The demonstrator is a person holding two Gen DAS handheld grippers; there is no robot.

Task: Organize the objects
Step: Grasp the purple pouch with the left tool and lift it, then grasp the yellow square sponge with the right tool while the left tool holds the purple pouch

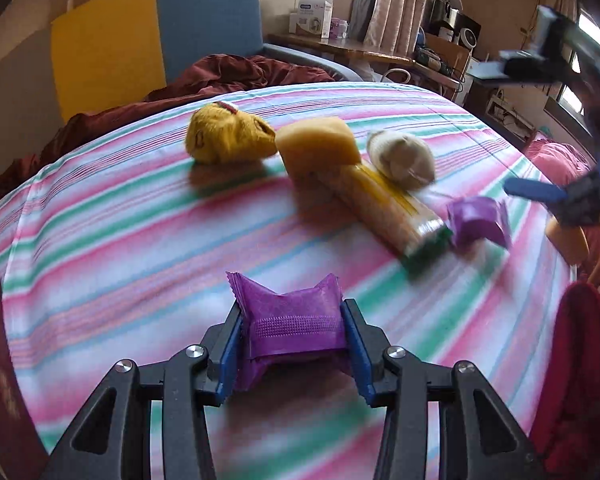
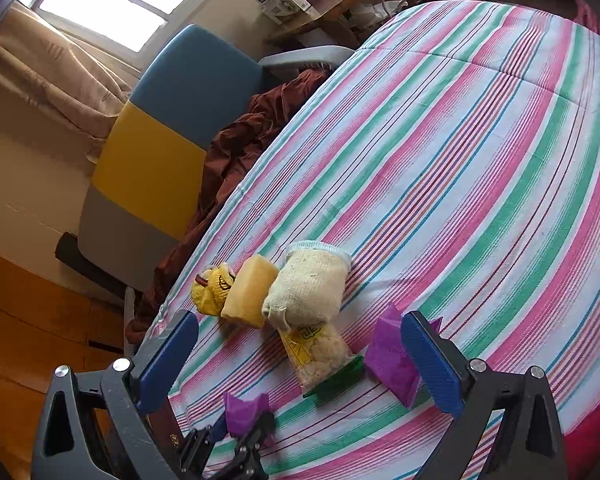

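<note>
Left wrist view shows the left gripper (image 1: 294, 338) clamping 1 purple packet (image 1: 290, 320) crosswise, near the snack tube (image 1: 384, 210), while the right gripper (image 2: 300, 354) gapes wide.

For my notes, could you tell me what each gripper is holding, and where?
The left gripper pinches a purple packet across its middle; the right gripper is open and holds nothing.

Bright daylight from the window (image 2: 112, 4); left view motion-blurred, both fisheye-curved with dark corners.
</note>
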